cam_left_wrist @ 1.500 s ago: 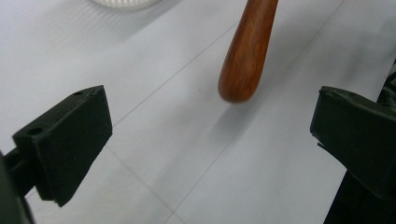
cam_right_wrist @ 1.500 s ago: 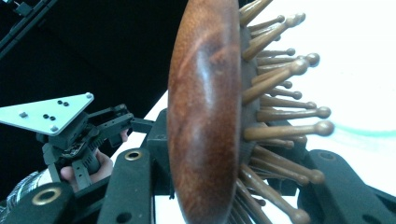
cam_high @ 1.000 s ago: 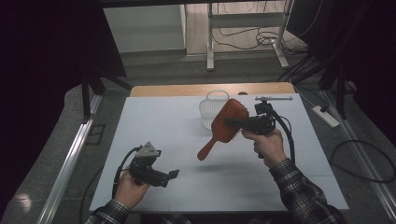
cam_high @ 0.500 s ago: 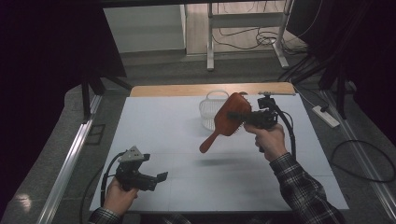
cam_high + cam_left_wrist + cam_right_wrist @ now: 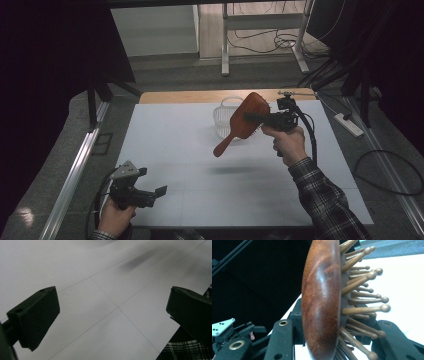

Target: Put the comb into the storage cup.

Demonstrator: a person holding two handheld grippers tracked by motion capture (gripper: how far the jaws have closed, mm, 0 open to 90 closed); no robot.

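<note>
Showing, high view: right hand-held gripper [image 5: 257,119] carries a wooden hairbrush [image 5: 244,121] in the air above the far middle of the white worktop [image 5: 170,135], jaws pinching the brush head.
Brush attitude: handle slopes down and toward the near left, head uppermost; a blurred shadow lies on the worktop beneath it, so it touches nothing there.
Probable reason for the hold: a grip across the thick head leaves the handle free, judged suited to lowering the brush into a container.
White basket [image 5: 223,118]: stands just behind and partly hidden by the brush, near the far edge; it is the nearest obstacle and perhaps the destination.
Left hand-held gripper [image 5: 159,192]: low at the near left corner, well apart from the brush, jaws spread and holding nothing; judged parked out of the way.
Surroundings: power strip [image 5: 349,124] and cables on the floor at right, table legs beyond; none lies in the path.

Left gripper view: two black jaws stand wide apart over bare worktop [image 5: 105,322]; a plaid sleeve [image 5: 185,350] shows at the lower right corner.

Right gripper view: hairbrush [image 5: 322,297] seen edge-on, polished back to the left, wooden pins [image 5: 362,308] pointing right; the jaws clamp it from either side.
Background there: the left hand-held gripper [image 5: 260,329] sits far off at lower left.
</note>
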